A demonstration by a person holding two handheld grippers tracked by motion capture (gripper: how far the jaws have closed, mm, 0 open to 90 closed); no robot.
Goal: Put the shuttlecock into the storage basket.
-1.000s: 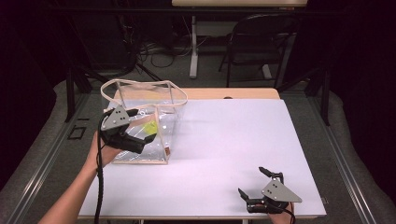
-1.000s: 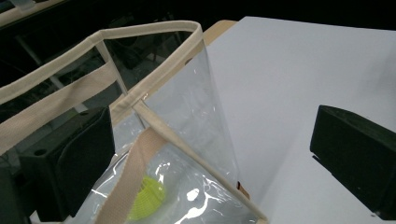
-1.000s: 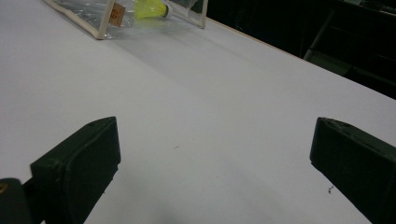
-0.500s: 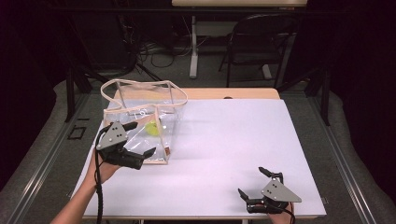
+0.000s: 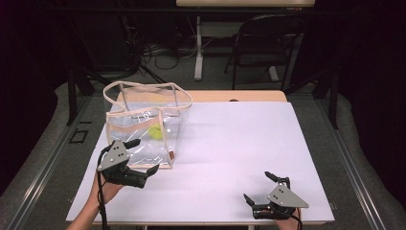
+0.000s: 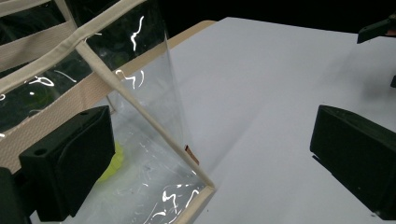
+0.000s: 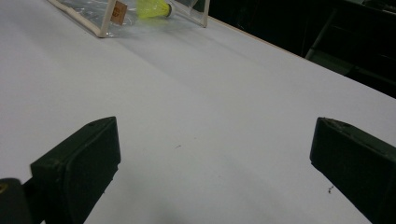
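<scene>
Both pairs of jaws stand spread with nothing between them. At lower left of the high view, the left gripper sits just in front of a clear plastic tote bag with beige trim, its jaws lying either side of the bag's near corner without pinching it. In the left gripper view that corner seam runs down between the two black jaws, touching neither. The bag stands upright and open-topped at the left of the white table, which suits dropping things in from above. Inside it, low and towards the front, lies a yellow-green shuttlecock; the right gripper view shows its yellow skirt at upper left, seen through the clear wall.

At lower right of the high view, the right gripper rests low by the table's near edge, well apart from the bag, likely parked idle. The left hand reaches in from the bottom edge, forearm angled up towards the bag.
</scene>
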